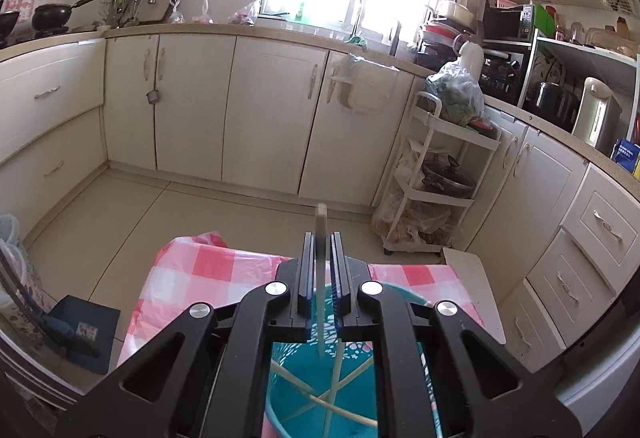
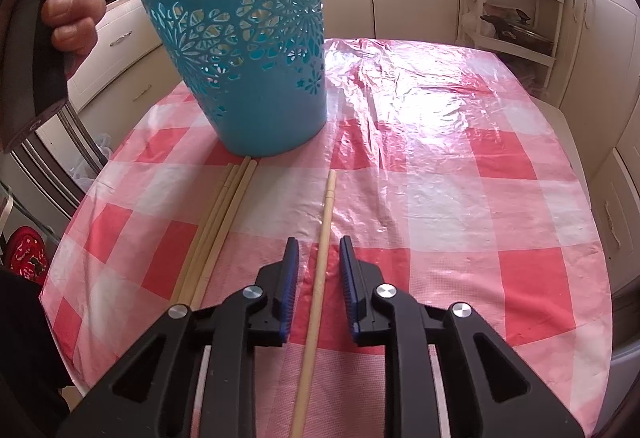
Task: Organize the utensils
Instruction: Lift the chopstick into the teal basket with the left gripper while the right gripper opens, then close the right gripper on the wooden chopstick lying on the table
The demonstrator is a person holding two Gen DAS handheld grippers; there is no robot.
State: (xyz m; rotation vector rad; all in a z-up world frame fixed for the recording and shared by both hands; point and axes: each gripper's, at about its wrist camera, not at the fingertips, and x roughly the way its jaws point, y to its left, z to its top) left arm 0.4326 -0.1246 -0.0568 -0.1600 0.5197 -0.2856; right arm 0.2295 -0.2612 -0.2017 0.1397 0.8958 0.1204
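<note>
Fingers of the left gripper (image 1: 321,258) are clamped on a chopstick (image 1: 321,234) above the blue basket (image 2: 248,37). Right gripper (image 2: 319,266) is spread around a lone chopstick (image 2: 322,238) before the basket; closing is judged next.

I'm seeing the basket (image 2: 256,49) sitting on the table (image 2: 460,165), chopstick bundle (image 2: 216,230) lying before it, single chopstick (image 2: 322,250) lying just right (apart).

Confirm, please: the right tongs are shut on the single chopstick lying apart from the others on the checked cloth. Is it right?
Not quite. The right tongs are open: the single chopstick lies between the jaws, untouched, on the checked cloth, apart from the other chopsticks. The right wrist view shows it.
</note>
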